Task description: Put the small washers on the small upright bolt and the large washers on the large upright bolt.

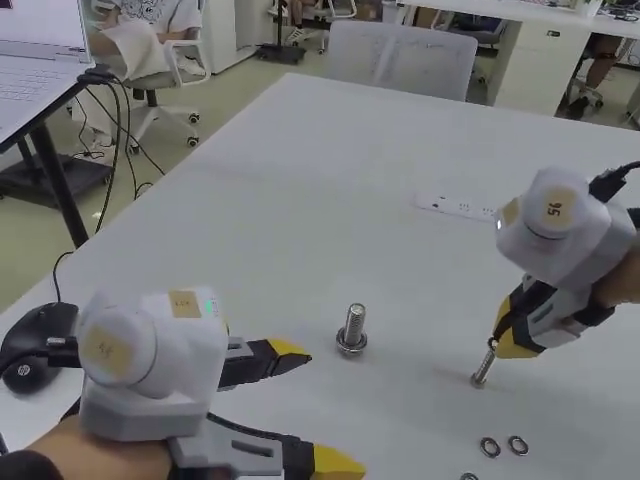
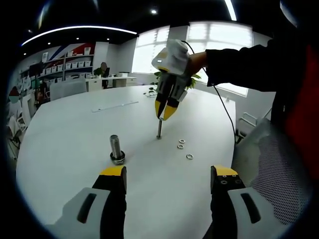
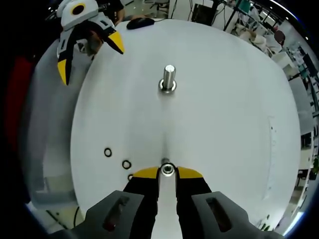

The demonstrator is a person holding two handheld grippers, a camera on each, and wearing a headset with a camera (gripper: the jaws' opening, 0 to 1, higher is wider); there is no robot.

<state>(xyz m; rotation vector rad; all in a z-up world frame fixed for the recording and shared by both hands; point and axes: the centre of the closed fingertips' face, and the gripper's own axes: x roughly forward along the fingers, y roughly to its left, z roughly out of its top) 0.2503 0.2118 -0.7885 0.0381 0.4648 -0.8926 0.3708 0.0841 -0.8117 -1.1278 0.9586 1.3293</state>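
Pinching atop the small bolt [image 1: 483, 369], the right gripper [image 3: 168, 172] sits nearly closed; the left gripper [image 2: 169, 175] gapes empty.

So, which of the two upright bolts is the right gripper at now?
The small, thin bolt: the right gripper has its jaw tips at its top. The large, thick bolt stands apart, untouched.

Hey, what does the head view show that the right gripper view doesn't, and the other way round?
Head view's extras: the laptop, the power strip and the right tool's outside, above the small bolt. Right gripper view's extras: an end-on look at that bolt's top between its own jaw tips; whether they grip is unclear. Shared: the large bolt, loose washers, the open left tool, the white table.
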